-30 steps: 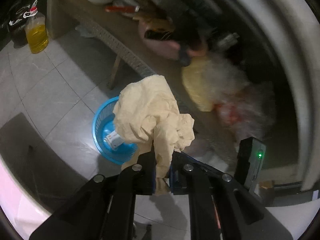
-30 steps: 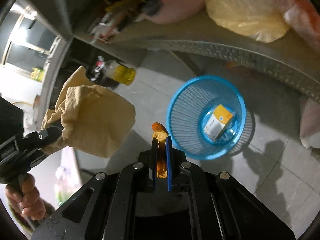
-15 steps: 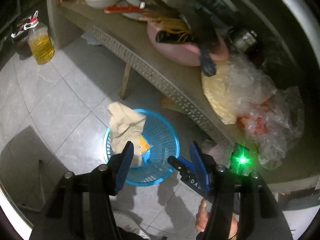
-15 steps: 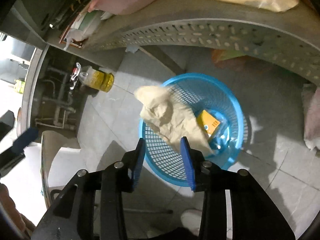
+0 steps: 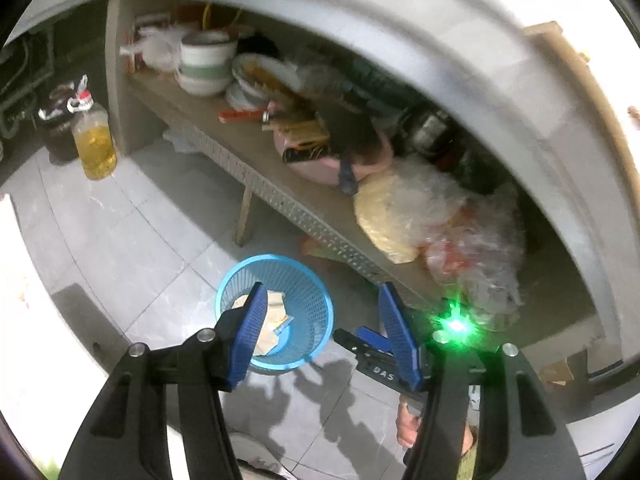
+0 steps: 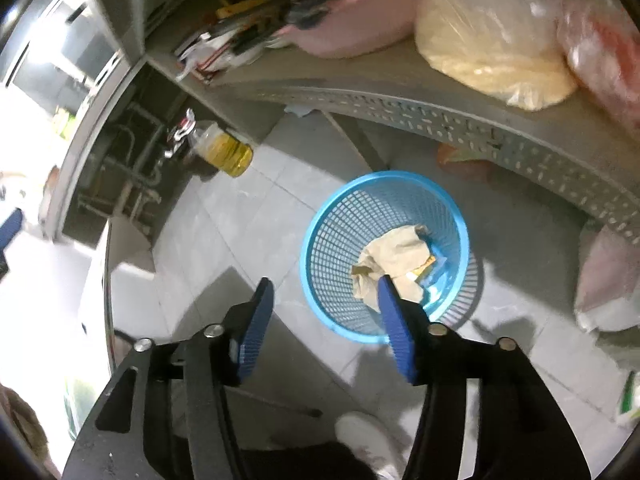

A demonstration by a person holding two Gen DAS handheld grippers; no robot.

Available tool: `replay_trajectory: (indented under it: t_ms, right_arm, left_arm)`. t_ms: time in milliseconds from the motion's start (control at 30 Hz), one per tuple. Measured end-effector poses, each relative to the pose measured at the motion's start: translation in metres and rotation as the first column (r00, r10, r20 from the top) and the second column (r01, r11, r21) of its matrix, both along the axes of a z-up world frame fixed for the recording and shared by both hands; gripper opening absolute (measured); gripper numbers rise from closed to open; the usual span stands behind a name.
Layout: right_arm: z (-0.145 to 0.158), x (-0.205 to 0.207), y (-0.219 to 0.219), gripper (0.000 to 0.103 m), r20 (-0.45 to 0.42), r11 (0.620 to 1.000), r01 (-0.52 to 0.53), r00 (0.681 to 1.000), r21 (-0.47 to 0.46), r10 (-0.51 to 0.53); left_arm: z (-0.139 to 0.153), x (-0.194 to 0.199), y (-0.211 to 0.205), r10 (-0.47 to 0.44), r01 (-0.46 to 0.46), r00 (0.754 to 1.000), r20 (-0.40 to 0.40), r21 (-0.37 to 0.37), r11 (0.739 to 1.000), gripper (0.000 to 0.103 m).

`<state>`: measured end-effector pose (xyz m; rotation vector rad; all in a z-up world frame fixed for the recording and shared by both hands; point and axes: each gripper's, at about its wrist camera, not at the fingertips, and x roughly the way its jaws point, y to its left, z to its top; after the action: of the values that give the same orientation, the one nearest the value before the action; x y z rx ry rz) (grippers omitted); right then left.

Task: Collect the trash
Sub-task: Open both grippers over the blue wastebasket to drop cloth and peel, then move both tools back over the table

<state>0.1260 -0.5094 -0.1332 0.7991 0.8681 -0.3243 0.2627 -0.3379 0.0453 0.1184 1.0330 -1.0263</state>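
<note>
A blue mesh basket [image 5: 312, 320] [image 6: 340, 232] stands on the grey tiled floor under a low shelf. A crumpled beige paper [image 5: 276, 304] [image 6: 396, 248] lies inside it, over a small yellow box [image 6: 426, 266]. My left gripper [image 5: 322, 286] hangs open high above the basket with nothing between its fingers. My right gripper [image 6: 325, 281] is above the basket's near left rim; its jaws are opening and nothing is between them. A hand [image 5: 408, 424] holding the right gripper shows at the lower right of the left wrist view.
A low perforated shelf [image 5: 248, 168] [image 6: 440, 108] carries bowls, a pink basin [image 5: 320, 168], and plastic bags [image 5: 400, 216] [image 6: 492, 48]. A bottle of yellow oil [image 5: 96, 148] [image 6: 224, 152] stands on the floor to the left. A white shoe [image 6: 360, 436] is near the bottom.
Both grippers opened. The beige paper left my left gripper and dropped into the basket; the orange scrap is gone from my right gripper. The left gripper rose, so the basket looks smaller.
</note>
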Motion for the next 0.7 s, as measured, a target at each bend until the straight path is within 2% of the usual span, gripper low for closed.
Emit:
replay_trajectory:
  t_ms: [33,100,233,333,567,633,700]
  right_arm:
    - [0.009,-0.002,0.007,0.058,-0.005,0.999,-0.020,1.000,-0.030,0.020]
    - [0.022,-0.006,0.019,0.069,-0.015,0.995,-0.044,0.999,-0.087,0.043]
    - [0.060,-0.022,0.052,0.085,-0.011,0.964,-0.078,0.997,-0.254,0.078]
    - [0.091,-0.037,0.074,0.095,0.051,0.932,-0.087,0.992,-0.351,0.112]
    - [0.143,-0.058,0.119,0.095,0.167,0.835,-0.060,0.970,-0.547,0.179]
    - [0.154,-0.064,0.128,0.095,0.206,0.820,-0.051,0.957,-0.571,0.203]
    - [0.161,-0.071,0.133,0.095,0.256,0.820,-0.033,0.942,-0.571,0.217]
  left_arm:
    - [0.007,-0.005,0.009,-0.002,0.002,1.000,0.015,-0.011,1.000,0.057]
    - [0.023,-0.021,0.036,0.008,-0.005,0.999,0.052,-0.043,0.999,0.059]
    - [0.040,-0.053,0.086,0.023,-0.014,0.993,0.118,-0.081,0.997,0.064]
    - [0.043,-0.071,0.122,0.060,-0.047,0.986,0.156,-0.088,0.995,0.066]
    - [0.039,-0.097,0.192,0.182,-0.164,0.967,0.180,-0.113,0.980,0.068]
    - [0.037,-0.100,0.204,0.205,-0.186,0.962,0.181,-0.116,0.976,0.068]
    - [0.034,-0.103,0.217,0.228,-0.209,0.958,0.173,-0.121,0.970,0.068]
